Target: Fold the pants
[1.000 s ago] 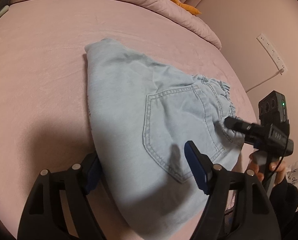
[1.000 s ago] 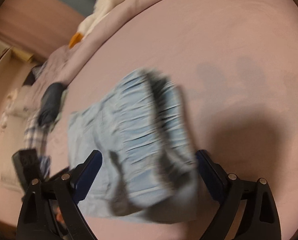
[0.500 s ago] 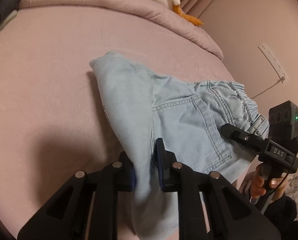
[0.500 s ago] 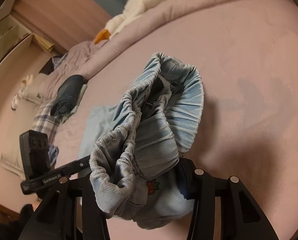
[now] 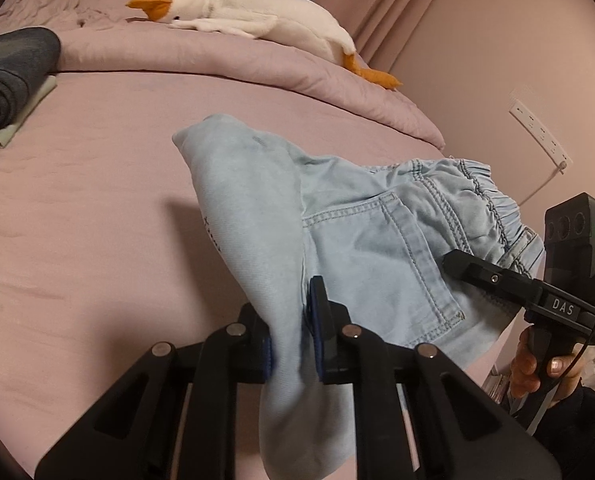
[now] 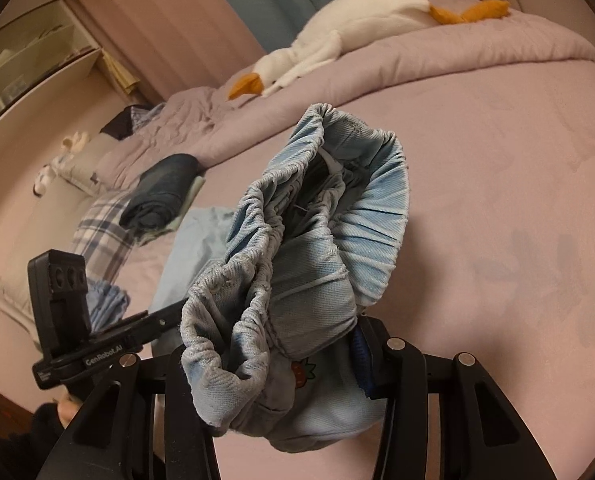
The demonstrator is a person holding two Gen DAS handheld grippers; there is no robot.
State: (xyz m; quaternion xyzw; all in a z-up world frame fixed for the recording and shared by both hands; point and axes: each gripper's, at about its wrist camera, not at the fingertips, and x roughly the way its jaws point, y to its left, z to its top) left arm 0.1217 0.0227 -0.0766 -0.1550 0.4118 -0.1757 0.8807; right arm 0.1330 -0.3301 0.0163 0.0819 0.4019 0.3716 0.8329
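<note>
Light blue denim pants (image 5: 357, 236) hang lifted over the pink bed (image 5: 97, 200), back pocket facing the left wrist camera. My left gripper (image 5: 291, 336) is shut on the folded leg edge of the pants. My right gripper (image 6: 273, 364) is shut on the bunched elastic waistband (image 6: 309, 216), which fills the right wrist view. The right gripper also shows in the left wrist view (image 5: 497, 280), at the waistband end. The left gripper shows in the right wrist view (image 6: 109, 344), at lower left.
A white plush goose (image 5: 249, 20) lies on the pink duvet (image 5: 217, 60) at the back. A rolled dark garment (image 5: 13, 68) sits at the far left. A plaid cloth (image 6: 101, 232) lies beside it. A wall socket strip (image 5: 537, 128) is at right.
Both grippers closed on the pants and lifted them off the bed; the left took the leg edge, the right the waistband. The cameras now tilt up toward the goose.
</note>
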